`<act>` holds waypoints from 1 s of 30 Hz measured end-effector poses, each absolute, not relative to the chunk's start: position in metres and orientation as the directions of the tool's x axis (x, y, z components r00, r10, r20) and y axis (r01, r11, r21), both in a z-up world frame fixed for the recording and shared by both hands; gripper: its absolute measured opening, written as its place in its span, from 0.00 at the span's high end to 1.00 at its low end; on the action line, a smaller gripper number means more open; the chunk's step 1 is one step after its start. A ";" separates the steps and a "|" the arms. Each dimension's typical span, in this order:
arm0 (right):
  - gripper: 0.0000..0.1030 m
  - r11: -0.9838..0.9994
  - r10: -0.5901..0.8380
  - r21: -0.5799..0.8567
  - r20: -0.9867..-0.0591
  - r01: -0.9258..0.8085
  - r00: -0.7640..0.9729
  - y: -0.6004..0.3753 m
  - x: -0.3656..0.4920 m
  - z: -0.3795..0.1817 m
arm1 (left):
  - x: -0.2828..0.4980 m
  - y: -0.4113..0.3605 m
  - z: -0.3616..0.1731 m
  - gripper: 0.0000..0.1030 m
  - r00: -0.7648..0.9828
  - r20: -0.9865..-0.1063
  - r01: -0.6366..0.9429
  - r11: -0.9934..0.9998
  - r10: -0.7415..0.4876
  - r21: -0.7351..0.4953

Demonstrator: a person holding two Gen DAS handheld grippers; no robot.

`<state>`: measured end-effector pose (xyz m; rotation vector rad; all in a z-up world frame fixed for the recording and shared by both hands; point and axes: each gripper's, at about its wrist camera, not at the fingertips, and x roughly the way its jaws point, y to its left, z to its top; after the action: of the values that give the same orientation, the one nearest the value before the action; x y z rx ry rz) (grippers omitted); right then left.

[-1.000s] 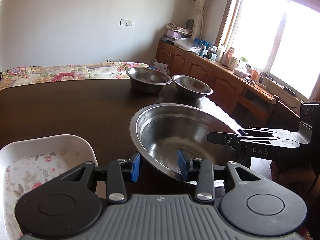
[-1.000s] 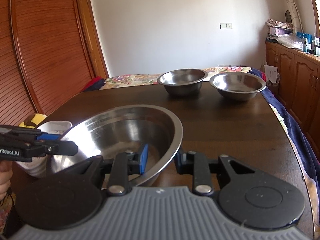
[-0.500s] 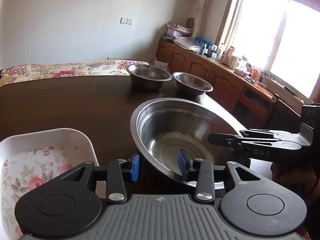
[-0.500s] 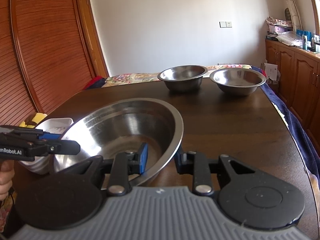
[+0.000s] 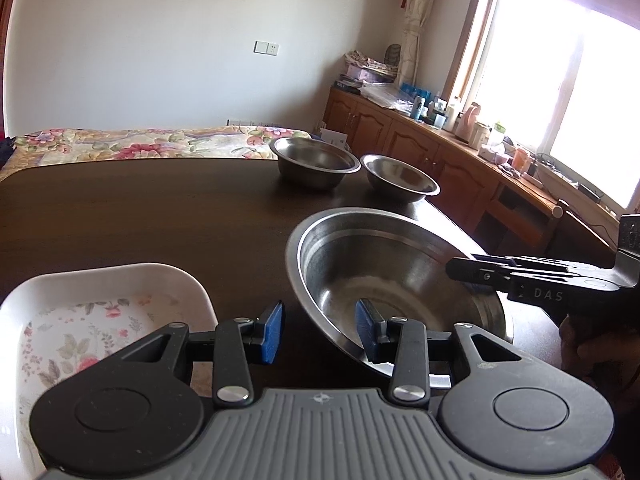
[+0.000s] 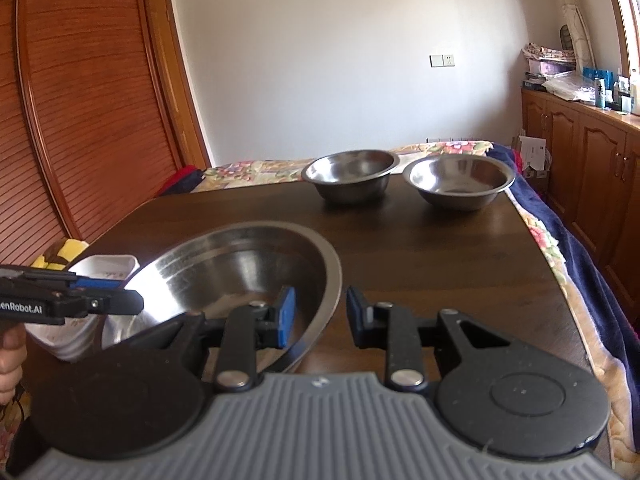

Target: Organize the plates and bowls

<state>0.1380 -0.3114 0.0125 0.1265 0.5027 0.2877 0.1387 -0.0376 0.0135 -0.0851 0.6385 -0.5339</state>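
Observation:
A large steel bowl [image 5: 392, 280] [image 6: 240, 268] lies on the near part of the dark wooden table [image 5: 140, 208]. My left gripper [image 5: 319, 332] is open and straddles the bowl's near-left rim: its right pad is inside, and its left pad is outside and clear of the rim. My right gripper [image 6: 320, 314] is open astride the opposite rim, with its left pad inside. A white floral dish [image 5: 100, 312] [image 6: 108, 266] sits just left of the bowl. Two smaller steel bowls [image 5: 316, 160] [image 5: 400, 178] stand side by side at the table's far end.
A floral cloth [image 5: 140, 142] hangs beyond the far edge of the table. Wooden cabinets [image 5: 440, 152] with clutter on top line the window wall to the right. The table's right edge [image 6: 536, 240] carries a dark blue blanket. A person's hand [image 5: 580, 340] grips the right tool.
The large bowl sits slightly lower in the right wrist view. It has shifted right between the left gripper's fingers. The gaps between both pairs of fingers are unchanged.

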 end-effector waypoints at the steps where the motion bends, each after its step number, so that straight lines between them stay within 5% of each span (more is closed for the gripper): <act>1: 0.70 0.953 0.300 0.188 -0.453 -0.239 0.840 -0.312 0.138 0.014 | 0.139 -0.037 0.014 0.60 0.675 -0.545 0.446 0.864 -0.497 -0.235; 30: 0.70 0.961 0.270 0.051 -0.380 -0.272 0.884 -0.340 0.220 0.060 | 0.210 -0.047 0.055 0.49 0.761 -0.520 0.402 0.911 -0.386 -0.089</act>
<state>0.2196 -0.3397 0.0597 -0.0039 0.3951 0.2821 0.2098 -0.0469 0.0545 0.0283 0.5600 -0.4286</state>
